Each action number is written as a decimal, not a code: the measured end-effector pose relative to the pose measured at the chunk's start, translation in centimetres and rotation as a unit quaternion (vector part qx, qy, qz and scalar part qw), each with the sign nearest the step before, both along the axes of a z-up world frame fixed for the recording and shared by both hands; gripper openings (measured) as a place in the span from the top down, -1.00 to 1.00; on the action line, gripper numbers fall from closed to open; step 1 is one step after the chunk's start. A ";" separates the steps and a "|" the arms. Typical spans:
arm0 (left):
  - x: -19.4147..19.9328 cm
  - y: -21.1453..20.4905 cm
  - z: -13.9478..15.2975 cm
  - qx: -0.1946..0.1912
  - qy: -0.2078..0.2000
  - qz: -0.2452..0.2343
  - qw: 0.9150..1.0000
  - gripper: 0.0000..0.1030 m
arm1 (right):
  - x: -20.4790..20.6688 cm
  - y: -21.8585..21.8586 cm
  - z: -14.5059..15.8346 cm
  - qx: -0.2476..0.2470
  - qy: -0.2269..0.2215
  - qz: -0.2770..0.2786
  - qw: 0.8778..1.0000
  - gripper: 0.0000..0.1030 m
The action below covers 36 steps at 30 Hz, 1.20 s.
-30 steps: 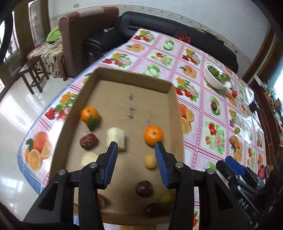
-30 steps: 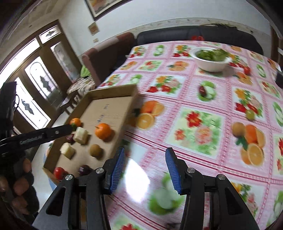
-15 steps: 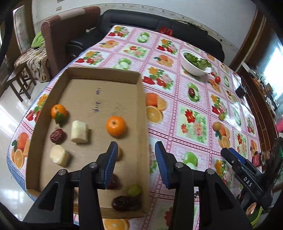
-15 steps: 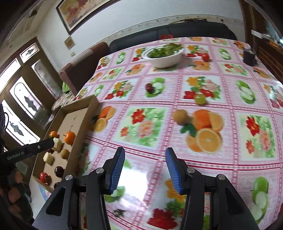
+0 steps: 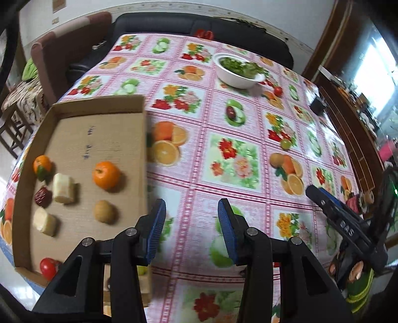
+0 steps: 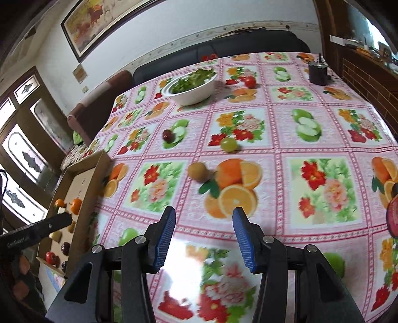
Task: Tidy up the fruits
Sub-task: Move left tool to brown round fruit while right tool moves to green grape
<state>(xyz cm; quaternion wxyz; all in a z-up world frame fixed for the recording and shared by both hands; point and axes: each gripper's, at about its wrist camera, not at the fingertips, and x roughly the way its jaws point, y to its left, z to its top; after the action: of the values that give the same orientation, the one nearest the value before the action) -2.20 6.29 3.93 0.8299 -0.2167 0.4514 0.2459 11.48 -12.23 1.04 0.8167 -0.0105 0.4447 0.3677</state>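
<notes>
Kiwi [image 6: 198,172]: loose on tablecloth [image 6: 286,139], ahead of right gripper [image 6: 204,238], the nearer; both grippers' jaws wide, empty.

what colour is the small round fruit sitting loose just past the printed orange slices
Brown, like a kiwi. It shows best in the right wrist view, ahead of the open right tool.

White bowl of greens [image 6: 191,90] sits on the tabletop [image 6: 273,116]; beyond the bowl, a dark sofa [image 6: 248,46], a framed painting [image 6: 99,22] above.
</notes>
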 end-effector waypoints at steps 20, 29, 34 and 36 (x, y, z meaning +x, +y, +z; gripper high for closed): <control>8.5 -3.0 -3.0 -0.036 -0.003 -0.083 0.996 0.09 | 9.9 6.1 -3.4 -0.035 0.009 -0.023 0.999 0.21; 14.5 -4.4 -5.1 -0.074 0.002 -0.107 0.991 0.09 | 9.8 4.4 -1.7 -0.003 -0.004 -0.017 1.000 0.51; 17.0 -4.3 -6.4 -0.086 0.009 -0.095 0.992 0.10 | 8.1 0.1 0.0 0.038 -0.012 -0.040 0.998 0.51; 17.3 -4.4 -6.3 -0.074 0.005 -0.090 0.993 0.34 | 7.7 -1.2 0.1 0.052 0.000 -0.046 0.998 0.51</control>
<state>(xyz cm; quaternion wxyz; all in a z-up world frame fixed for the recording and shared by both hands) 15.09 1.93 -2.37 0.8280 -0.2348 0.4905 0.1369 19.16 -13.42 1.14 0.8321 0.0527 0.4248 0.3526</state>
